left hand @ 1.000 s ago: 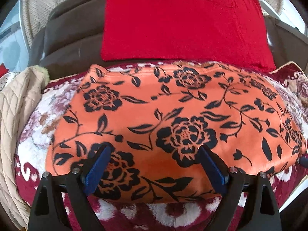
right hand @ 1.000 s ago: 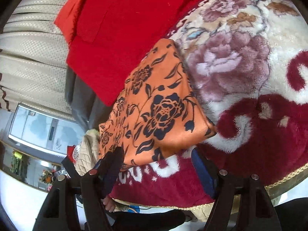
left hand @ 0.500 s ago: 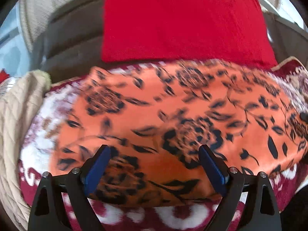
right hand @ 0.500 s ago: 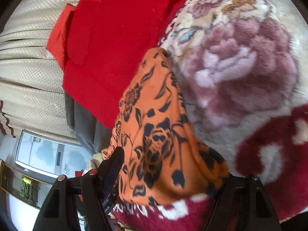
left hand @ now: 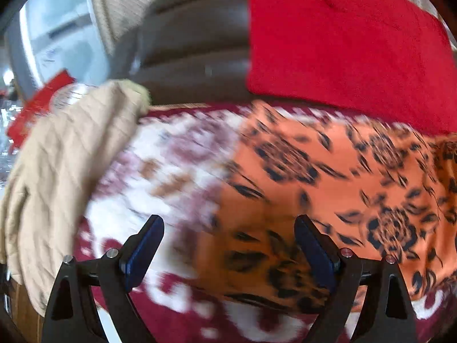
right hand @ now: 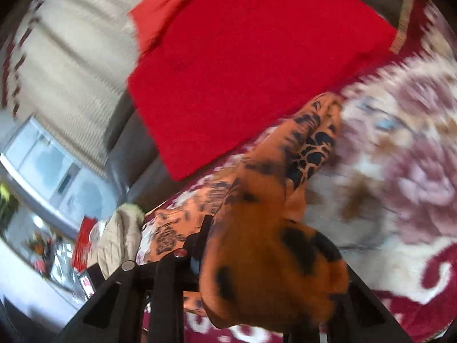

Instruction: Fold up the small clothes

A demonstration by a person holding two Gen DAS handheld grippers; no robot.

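Note:
An orange cloth with black flowers (left hand: 328, 177) lies on a plush floral blanket (left hand: 171, 157). My left gripper (left hand: 227, 223) hovers open over the cloth's left edge, with one finger above the blanket, one above the cloth and nothing pinched. In the right wrist view, the same cloth (right hand: 265, 271) is bunched up and raised off the blanket (right hand: 400, 171). My right gripper (right hand: 274, 257) is closing its jaws on that bunched end. Its left finger (right hand: 200, 237) presses the fabric, and the other finger is hidden by the cloth.
A red garment (left hand: 342, 43) is draped over the dark sofa back (left hand: 194, 48) behind the blanket. A beige quilted garment (left hand: 62, 157) lies at the blanket's left end. Glass doors (left hand: 62, 34) stand beyond it on the left.
My right gripper closed on the cloth's right end and lifted it, bunching the fabric. The left gripper swung left, from the middle of the cloth to its left edge, still open.

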